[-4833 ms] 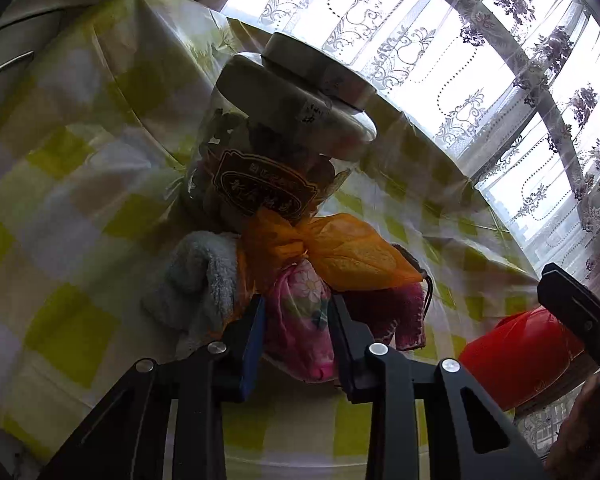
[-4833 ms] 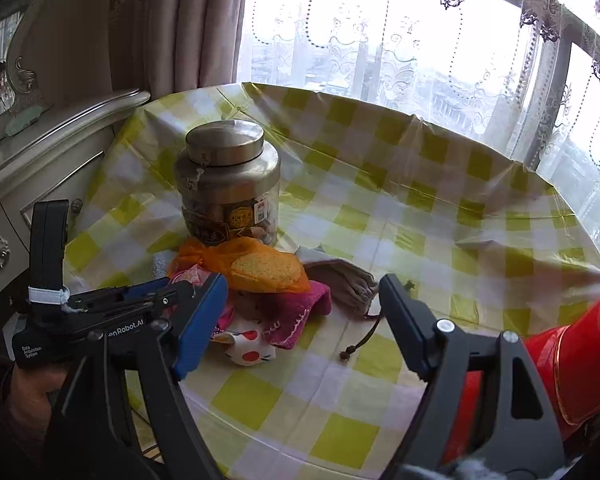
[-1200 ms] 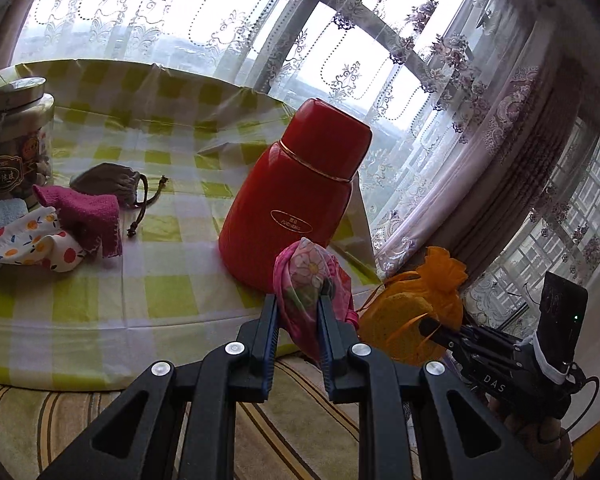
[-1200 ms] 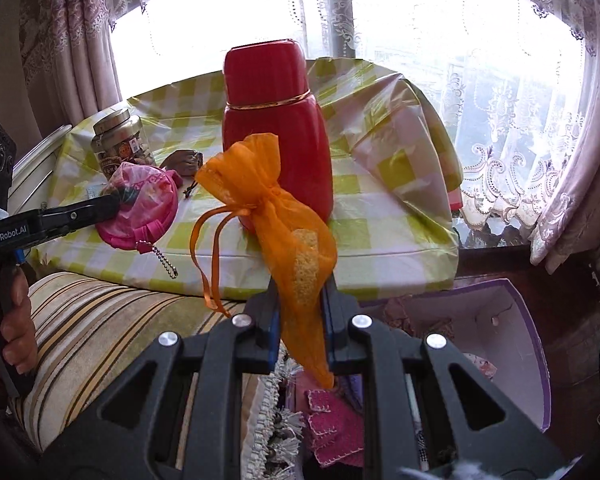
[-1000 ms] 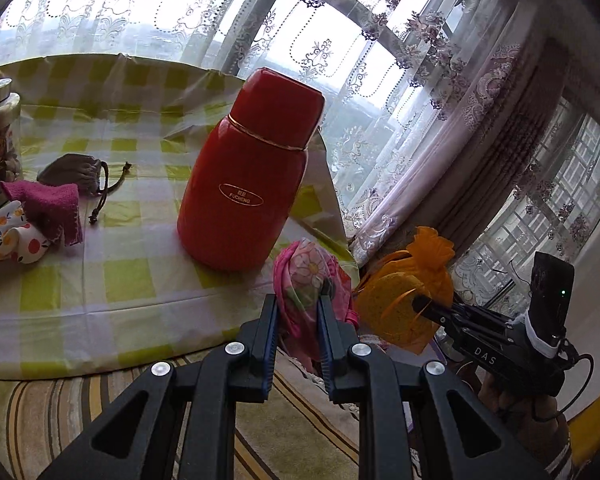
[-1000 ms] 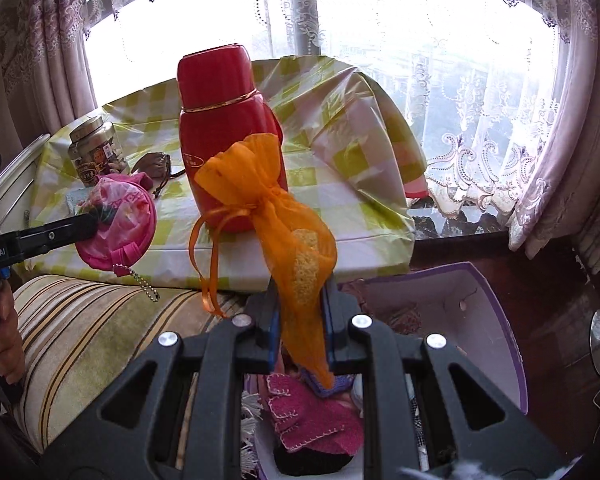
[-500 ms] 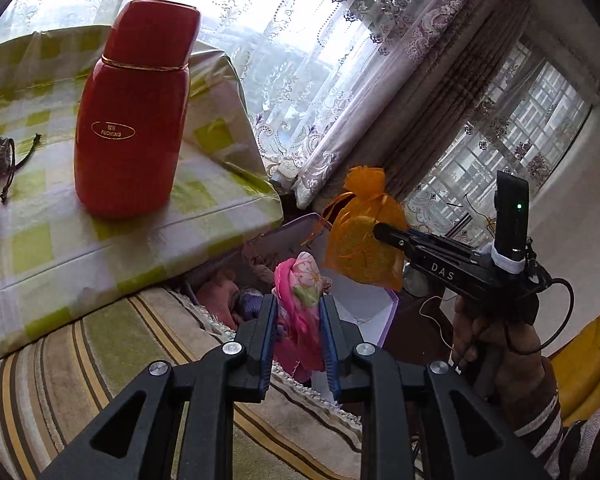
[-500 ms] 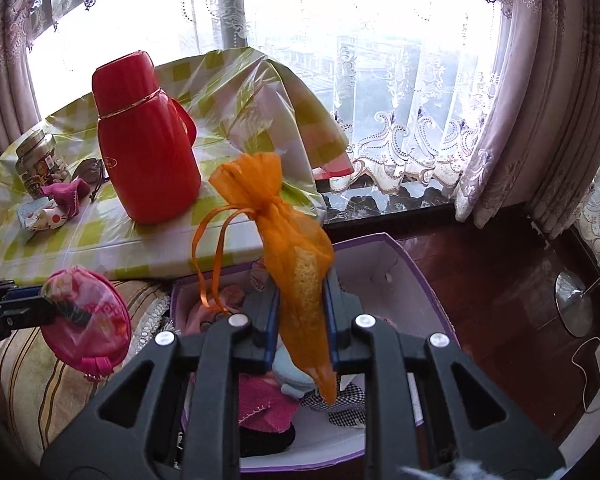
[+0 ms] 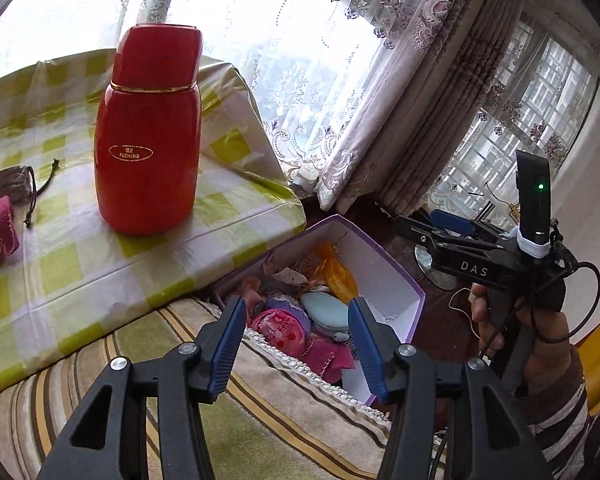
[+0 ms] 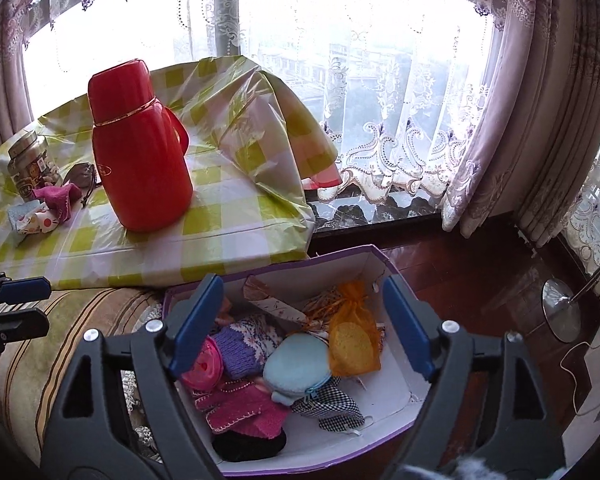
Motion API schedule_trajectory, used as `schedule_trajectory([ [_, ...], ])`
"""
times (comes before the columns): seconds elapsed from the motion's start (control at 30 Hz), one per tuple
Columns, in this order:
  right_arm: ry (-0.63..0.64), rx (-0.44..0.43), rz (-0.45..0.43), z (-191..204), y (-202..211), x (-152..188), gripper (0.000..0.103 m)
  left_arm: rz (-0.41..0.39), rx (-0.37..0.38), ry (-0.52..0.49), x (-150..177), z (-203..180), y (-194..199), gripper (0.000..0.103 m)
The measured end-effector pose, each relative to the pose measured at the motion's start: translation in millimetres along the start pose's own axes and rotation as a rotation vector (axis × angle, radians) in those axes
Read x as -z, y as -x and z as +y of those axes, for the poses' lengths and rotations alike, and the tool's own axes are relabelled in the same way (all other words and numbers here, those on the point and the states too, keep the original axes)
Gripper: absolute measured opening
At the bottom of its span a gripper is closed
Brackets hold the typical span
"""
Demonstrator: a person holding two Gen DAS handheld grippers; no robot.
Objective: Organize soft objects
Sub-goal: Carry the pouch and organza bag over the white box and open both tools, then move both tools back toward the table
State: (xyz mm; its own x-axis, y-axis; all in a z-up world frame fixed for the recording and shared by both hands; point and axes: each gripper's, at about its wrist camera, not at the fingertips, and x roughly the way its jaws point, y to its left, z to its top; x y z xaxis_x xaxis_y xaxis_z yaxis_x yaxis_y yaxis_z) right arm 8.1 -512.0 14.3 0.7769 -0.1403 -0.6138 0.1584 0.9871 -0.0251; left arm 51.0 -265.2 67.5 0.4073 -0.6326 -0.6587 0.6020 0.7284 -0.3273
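A purple-edged white box (image 10: 396, 396) on the floor holds several soft things. The orange mesh pouch (image 10: 354, 338) and the pink floral pouch (image 10: 204, 366) lie in it, beside a light blue pouch (image 10: 298, 366). My right gripper (image 10: 302, 328) is open and empty above the box. My left gripper (image 9: 296, 344) is open and empty above the box's near end (image 9: 400, 320); the pink pouch (image 9: 280, 326) lies below it. On the checked table, a grey drawstring pouch (image 9: 10, 190), a magenta cloth (image 10: 58, 196) and a spotted cloth (image 10: 32, 220) remain.
A red thermos (image 10: 140, 152) stands on the table near its edge. A metal jar (image 10: 28, 164) is at the far left. A striped sofa cushion (image 9: 220, 432) lies between table and box. A lamp base (image 10: 562, 316) stands on the wooden floor at the right.
Both grippers opened. The orange pouch dropped from the right gripper into the box, and the pink floral pouch dropped from the left one into the box.
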Motion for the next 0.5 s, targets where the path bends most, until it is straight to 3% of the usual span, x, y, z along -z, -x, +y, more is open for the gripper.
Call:
schedule_trajectory([
  [0.17, 0.037, 0.06, -0.03, 10, 6, -4, 0.088, -0.085, -0.18, -0.084, -3, -7, 20, 0.072],
  [0.3, 0.064, 0.092, -0.066, 23, 14, -9, 0.09, -0.162, -0.255, -0.085, -5, 2, 36, 0.083],
  [0.5, 0.099, 0.088, -0.178, 46, 29, -12, 0.091, -0.29, -0.368, -0.193, -4, 13, 64, 0.085],
])
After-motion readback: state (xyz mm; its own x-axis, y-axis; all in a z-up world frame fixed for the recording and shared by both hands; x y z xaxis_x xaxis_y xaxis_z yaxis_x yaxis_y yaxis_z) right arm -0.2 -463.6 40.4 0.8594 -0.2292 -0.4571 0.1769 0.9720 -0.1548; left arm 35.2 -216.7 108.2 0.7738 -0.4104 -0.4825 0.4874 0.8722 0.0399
